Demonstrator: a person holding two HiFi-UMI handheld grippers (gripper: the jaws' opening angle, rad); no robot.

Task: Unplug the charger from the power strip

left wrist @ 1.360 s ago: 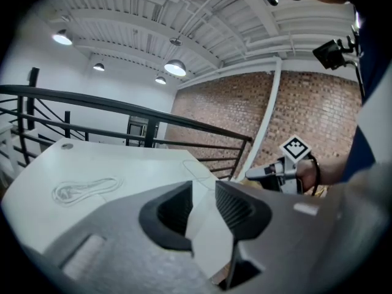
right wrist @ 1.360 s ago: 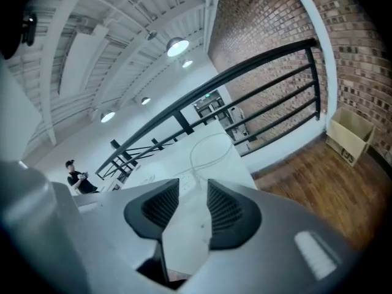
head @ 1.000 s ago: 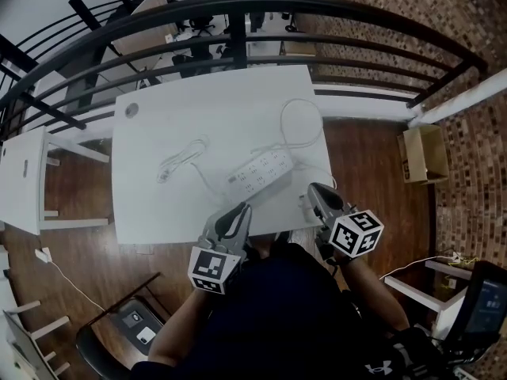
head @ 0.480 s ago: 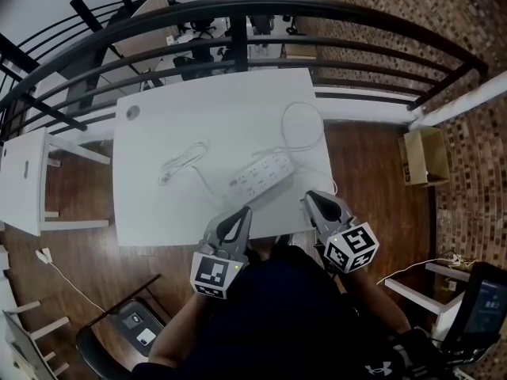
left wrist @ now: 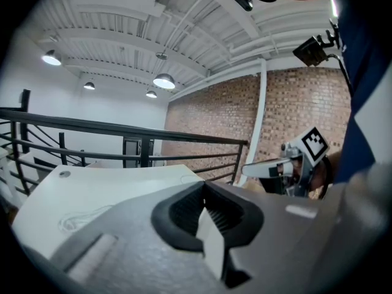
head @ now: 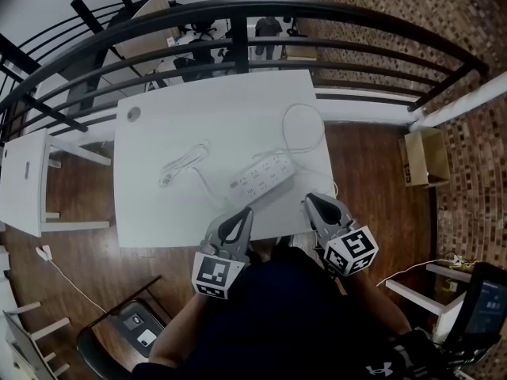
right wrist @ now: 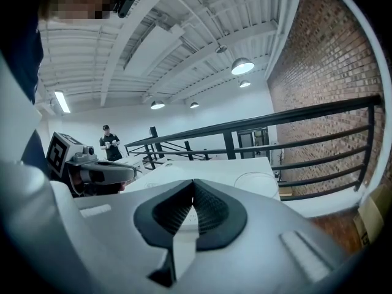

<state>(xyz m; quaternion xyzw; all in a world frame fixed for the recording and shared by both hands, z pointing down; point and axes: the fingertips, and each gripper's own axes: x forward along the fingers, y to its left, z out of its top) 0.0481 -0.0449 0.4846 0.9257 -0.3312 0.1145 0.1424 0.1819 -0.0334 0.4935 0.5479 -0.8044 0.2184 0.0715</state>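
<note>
The left gripper (left wrist: 204,184), made of grey plastic with black ribbed pads, has its two jaws pressed together, and nothing is between them. The right gripper (right wrist: 193,182) looks the same. Its jaws are pressed together too, and it holds nothing. In the head view both grippers sit at the bottom middle of the picture, side by side but apart, at the near edge of the big white flat table (head: 198,113). Their tips point up the picture, toward the table. Each one has a white cube with black square marks (head: 215,274) at its back end.

The long white power strip (head: 262,176) lies tilted on the table in the middle of the picture, just above the two grippers. Neither gripper touches it. A thin white cord (head: 181,163) lies bunched up to the left of the strip, and a thin line runs from it toward the strip's lower left end. It is too small to tell if the charger plug sits in the strip. Another white cable (head: 303,127) makes a round loop to the upper right of the strip.

A black metal railing (head: 238,10) curves across the top of the picture. A brown cardboard box (head: 424,153) stands on the brown wood floor (head: 372,165) at the right.
</note>
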